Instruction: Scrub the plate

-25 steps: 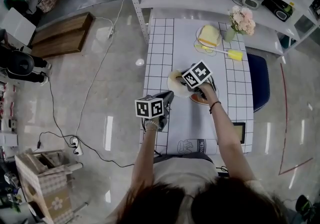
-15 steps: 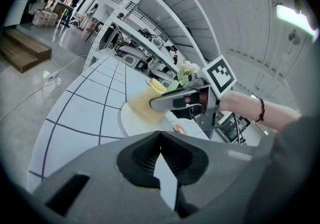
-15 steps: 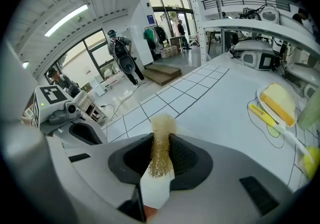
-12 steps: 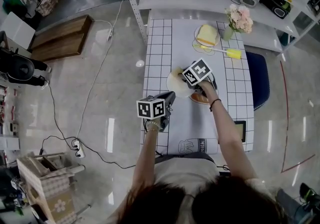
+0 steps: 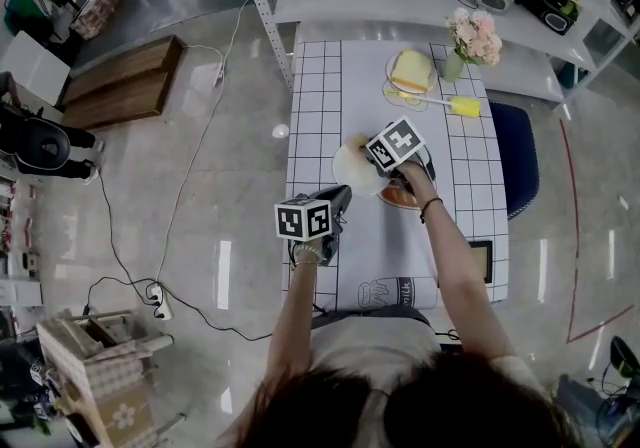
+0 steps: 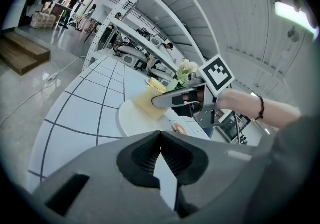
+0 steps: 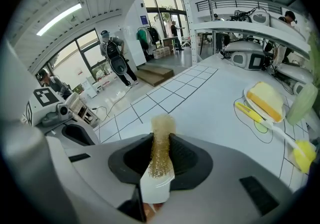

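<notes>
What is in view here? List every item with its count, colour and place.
table: one, white cloth with a black grid, centre
plate: one, cream-white, mid-table
scrubber: one, golden mesh, against the plate
sponge: one, yellow, table's far end
brush: one, yellow head with white handle, beside the sponge
flowers: one bunch, pink and white, far right corner
orange item: one, mostly hidden under the right gripper
chair: one, blue, right of the table
wooden platform: one, brown, floor at left
left gripper: one, grey, shut on the plate's rim
right gripper: one, grey, shut on the scrubber
</notes>
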`<state>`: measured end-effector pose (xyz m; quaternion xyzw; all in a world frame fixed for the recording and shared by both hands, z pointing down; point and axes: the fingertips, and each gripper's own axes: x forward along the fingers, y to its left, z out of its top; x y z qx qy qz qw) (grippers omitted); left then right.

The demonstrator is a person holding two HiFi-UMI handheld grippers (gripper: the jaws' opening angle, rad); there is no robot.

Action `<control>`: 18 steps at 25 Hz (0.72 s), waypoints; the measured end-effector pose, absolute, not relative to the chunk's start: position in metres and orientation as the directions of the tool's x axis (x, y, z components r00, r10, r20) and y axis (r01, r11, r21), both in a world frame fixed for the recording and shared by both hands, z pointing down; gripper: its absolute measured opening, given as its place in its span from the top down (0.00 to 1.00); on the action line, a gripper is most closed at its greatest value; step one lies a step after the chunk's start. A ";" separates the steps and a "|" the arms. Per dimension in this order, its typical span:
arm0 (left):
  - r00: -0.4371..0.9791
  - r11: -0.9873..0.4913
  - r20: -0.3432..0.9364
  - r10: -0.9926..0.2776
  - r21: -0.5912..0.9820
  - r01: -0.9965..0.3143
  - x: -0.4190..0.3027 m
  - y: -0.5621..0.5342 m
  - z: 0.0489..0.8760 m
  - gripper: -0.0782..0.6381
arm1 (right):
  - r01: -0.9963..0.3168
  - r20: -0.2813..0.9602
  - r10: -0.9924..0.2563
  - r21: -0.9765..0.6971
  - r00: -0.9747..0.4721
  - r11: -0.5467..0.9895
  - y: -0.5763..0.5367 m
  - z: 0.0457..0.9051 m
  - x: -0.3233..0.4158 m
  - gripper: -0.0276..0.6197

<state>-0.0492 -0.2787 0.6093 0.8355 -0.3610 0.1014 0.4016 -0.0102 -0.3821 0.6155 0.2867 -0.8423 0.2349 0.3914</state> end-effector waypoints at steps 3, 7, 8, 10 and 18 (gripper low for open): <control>0.721 -0.420 0.459 -0.519 0.597 -0.683 -0.048 -0.278 0.609 0.88 | -0.679 0.797 -0.311 -0.162 -0.518 0.716 -0.384 0.615 -0.005 0.84; 0.724 -0.424 0.462 -0.512 0.597 -0.681 -0.045 -0.276 0.611 0.88 | -0.698 0.801 -0.324 -0.155 -0.503 0.699 -0.384 0.615 0.004 0.84; 0.724 -0.425 0.463 -0.512 0.596 -0.681 -0.044 -0.276 0.611 0.88 | -0.700 0.802 -0.326 -0.153 -0.500 0.697 -0.384 0.615 0.006 0.84; 0.728 -0.428 0.459 -0.509 0.599 -0.677 -0.042 -0.276 0.611 0.88 | -0.705 0.804 -0.328 -0.153 -0.497 0.693 -0.384 0.615 0.010 0.84; 0.733 -0.436 0.458 -0.502 0.598 -0.672 -0.039 -0.275 0.609 0.88 | -0.713 0.812 -0.325 -0.152 -0.485 0.685 -0.378 0.616 0.021 0.84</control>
